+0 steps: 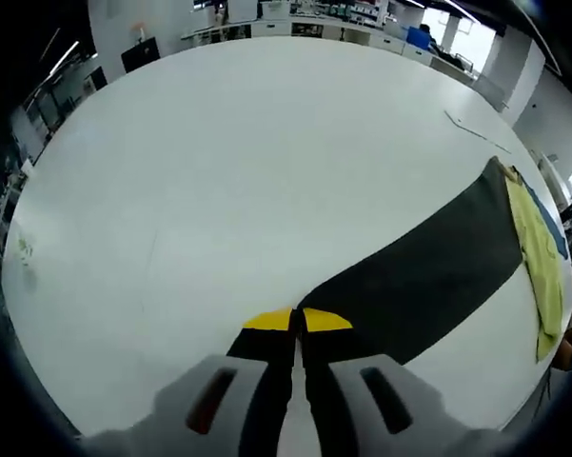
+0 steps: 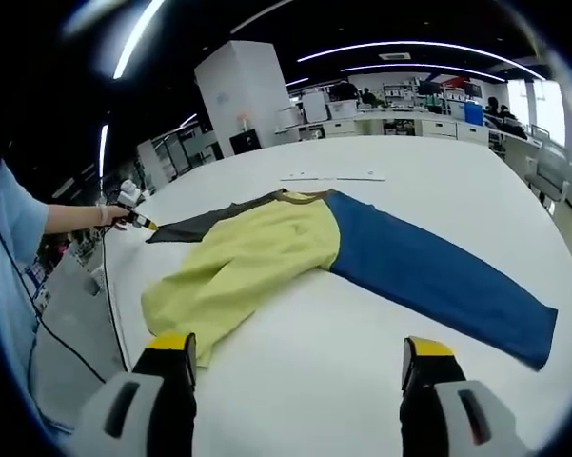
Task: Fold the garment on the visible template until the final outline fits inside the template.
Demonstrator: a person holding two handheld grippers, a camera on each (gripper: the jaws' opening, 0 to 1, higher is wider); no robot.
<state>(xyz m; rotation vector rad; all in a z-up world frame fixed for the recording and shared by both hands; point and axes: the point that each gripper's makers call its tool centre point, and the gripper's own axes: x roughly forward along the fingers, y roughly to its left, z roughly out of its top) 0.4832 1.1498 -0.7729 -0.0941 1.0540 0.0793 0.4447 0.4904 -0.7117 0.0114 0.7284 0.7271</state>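
Left gripper [image 1: 297,322] fingers pinched on my garment's [image 2: 295,249] dark sleeve [image 1: 428,276] cuff, cuff itself hidden between the yellow pads, right gripper [image 2: 300,357] spread wide and empty above the white table [image 2: 362,362], shirt lying flat, template hard to make out.

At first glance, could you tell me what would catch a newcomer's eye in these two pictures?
A three-coloured garment sprawls across the white table: yellow body, blue sleeve stretched right, dark sleeve stretched the other way. The left gripper is shut on that dark sleeve's end, while the right gripper hangs open above the near table edge.
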